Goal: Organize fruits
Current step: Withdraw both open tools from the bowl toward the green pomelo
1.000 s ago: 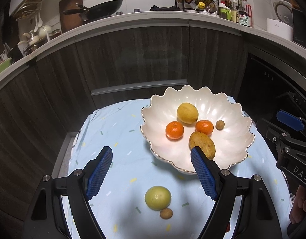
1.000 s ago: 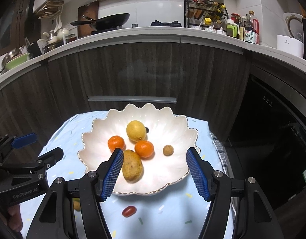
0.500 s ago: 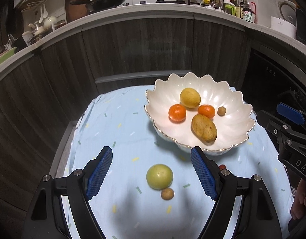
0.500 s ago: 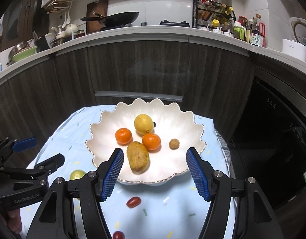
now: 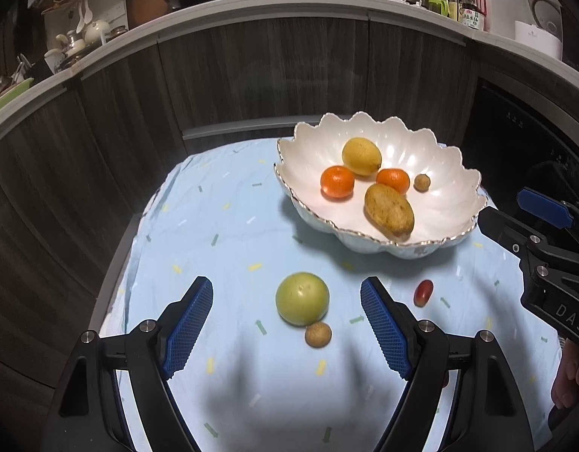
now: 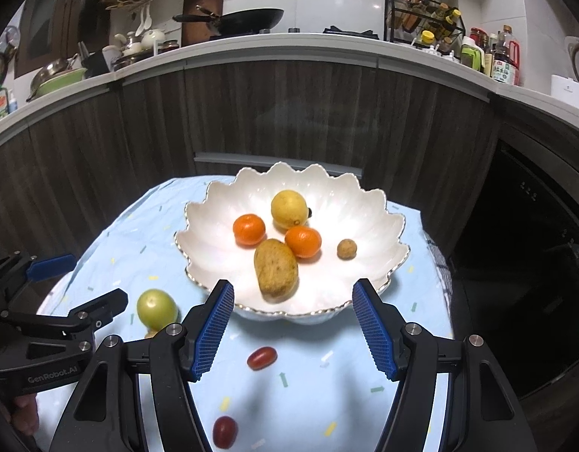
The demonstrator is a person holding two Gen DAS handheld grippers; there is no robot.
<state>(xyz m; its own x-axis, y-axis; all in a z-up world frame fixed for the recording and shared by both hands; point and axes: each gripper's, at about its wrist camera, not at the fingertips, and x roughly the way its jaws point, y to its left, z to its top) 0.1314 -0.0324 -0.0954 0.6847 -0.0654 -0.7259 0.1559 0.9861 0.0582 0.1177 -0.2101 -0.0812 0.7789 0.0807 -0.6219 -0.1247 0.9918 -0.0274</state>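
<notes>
White scalloped bowl point(image 5: 451, 173) sits upper right of centre in the left wrist view, centre frame in the right wrist view, on a pale blue tablecloth point(image 5: 221, 233) with small coloured flecks. In the bowl: a yellow lemon point(image 5: 361, 156) toward the back, two mandarins point(image 5: 337, 182) flanking it in front, a brown oblong fruit point(image 5: 389, 210) nearest the front rim, and a small brown longan point(image 5: 422, 182) apart on the right side.

Loose on the cloth, outside the bowl: a green round fruit point(image 5: 302, 298) lower centre of the left wrist view, with a second small longan point(image 5: 318, 334) touching its lower right edge. A red grape tomato point(image 5: 423, 292) lies right of these, below the bowl. The right wrist view shows another red grape tomato point(image 6: 225, 431) at the bottom edge.

Left gripper point(image 5: 286, 327): jaws apart, nothing between the blue pads; the green fruit and its longan appear in the gap, lying on the cloth beyond. Right gripper point(image 6: 293, 326): jaws apart, empty; the bowl's front rim and one tomato show in the gap. Each gripper appears at the edge of the other's view.

Behind: dark wood cabinet fronts point(image 6: 289, 113), a curved counter with a wok point(image 6: 248, 19) and a bottle rack point(image 6: 421, 15).
</notes>
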